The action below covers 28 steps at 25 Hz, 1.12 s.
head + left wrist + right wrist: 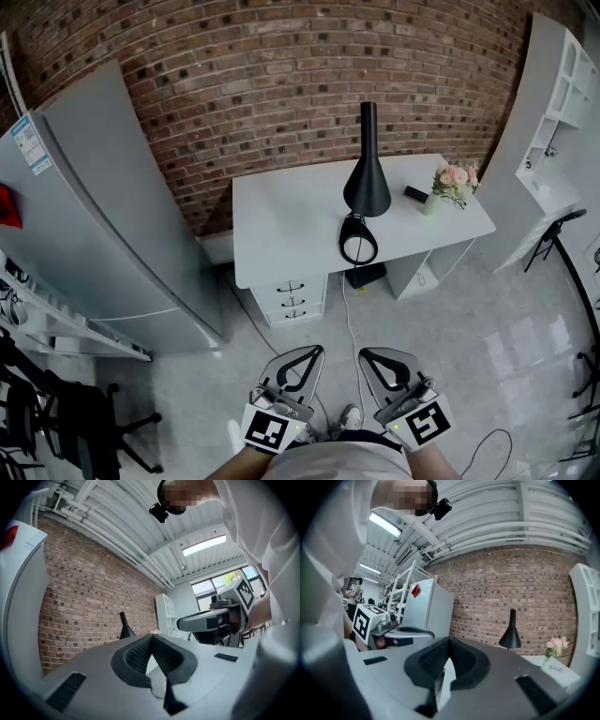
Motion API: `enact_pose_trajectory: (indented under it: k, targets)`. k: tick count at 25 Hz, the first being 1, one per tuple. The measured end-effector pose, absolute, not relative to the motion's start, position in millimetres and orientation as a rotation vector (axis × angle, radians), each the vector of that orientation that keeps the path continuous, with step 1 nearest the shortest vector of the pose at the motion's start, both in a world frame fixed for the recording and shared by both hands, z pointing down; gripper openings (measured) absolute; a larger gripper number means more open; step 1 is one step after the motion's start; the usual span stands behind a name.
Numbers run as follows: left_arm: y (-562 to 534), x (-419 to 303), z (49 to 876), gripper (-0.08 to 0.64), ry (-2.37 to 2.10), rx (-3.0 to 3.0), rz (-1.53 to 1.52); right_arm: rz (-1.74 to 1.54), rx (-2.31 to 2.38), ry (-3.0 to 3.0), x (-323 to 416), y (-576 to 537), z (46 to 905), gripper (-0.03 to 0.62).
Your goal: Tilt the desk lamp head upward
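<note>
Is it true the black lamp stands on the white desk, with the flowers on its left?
No: the head view shows the flowers right of the lamp, not left. The lamp does stand on the white desk.

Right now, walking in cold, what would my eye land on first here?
The black cone-shaped lamp stands out on the white desk against the brick wall. Pink flowers sit at the desk's right end. Low in the head view, the left gripper and right gripper are short of the desk, jaws together, empty.
</note>
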<state>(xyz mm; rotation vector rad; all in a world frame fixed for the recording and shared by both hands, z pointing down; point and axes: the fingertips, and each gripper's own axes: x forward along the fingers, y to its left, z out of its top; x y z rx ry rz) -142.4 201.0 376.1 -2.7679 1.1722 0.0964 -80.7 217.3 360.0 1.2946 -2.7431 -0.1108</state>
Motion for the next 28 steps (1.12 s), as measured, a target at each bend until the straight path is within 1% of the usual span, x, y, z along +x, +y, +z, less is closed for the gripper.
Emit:
enact_pose_trajectory:
  k: [21,28]
  targets:
    - [206.5,-146.9,380.2,0.008,1.199,-2.799,0.123,-0.064,1.343,-2.754,-77.0,223.3,360.3,0.014]
    - [205.8,-157.3,388.0,0.008,1.182,-2.826,0.115,-0.061,1.371,-2.739,-85.8,223.0,361.3,0.014]
